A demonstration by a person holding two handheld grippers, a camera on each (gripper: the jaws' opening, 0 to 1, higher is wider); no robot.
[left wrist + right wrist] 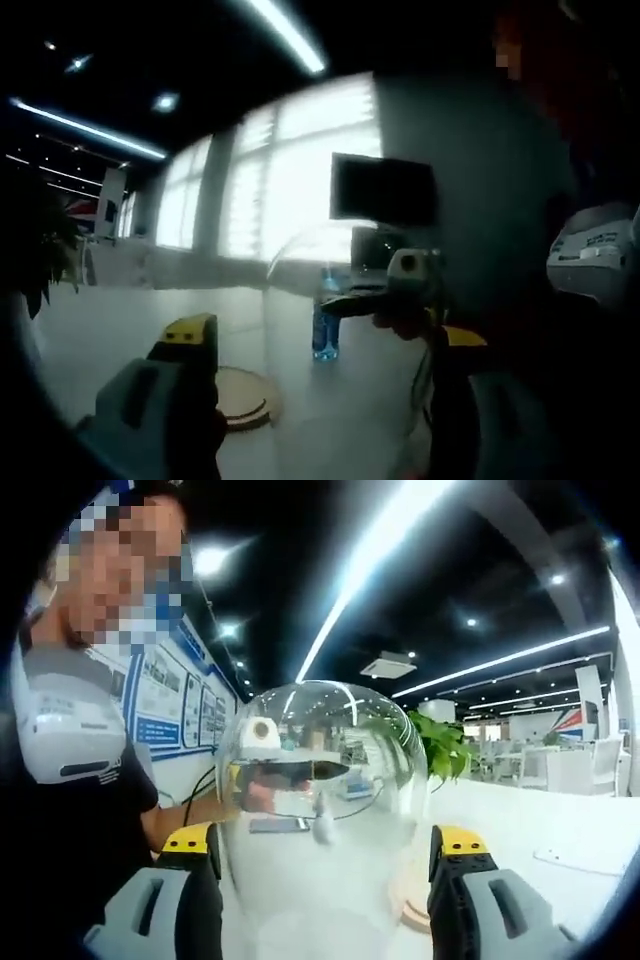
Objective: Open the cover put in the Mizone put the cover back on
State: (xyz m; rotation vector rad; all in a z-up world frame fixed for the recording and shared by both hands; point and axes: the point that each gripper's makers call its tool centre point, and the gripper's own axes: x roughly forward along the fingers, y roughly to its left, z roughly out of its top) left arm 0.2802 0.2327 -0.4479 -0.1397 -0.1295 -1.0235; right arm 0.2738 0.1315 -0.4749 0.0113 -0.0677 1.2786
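Observation:
A clear glass dome cover (320,820) is held up off the table, and my right gripper (325,845) is shut on it, a yellow-tipped jaw against each side. Seen through the glass, my left gripper (268,755) faces it from the far side, with a hand behind it. In the left gripper view my left gripper (325,335) stands open, jaws wide apart, and the faint dome (340,290) hangs just ahead between them. My right gripper (395,295) shows behind the glass. The blue Mizone bottle (325,322) stands upright on the white table. The round wooden base (245,397) lies bare nearby.
A person in a dark shirt (70,820) stands close on the left of the right gripper view. A green plant (440,745) sits on the white table (540,820). The wooden base's edge (412,912) peeks out beside the dome. A dark monitor (383,190) stands by bright windows.

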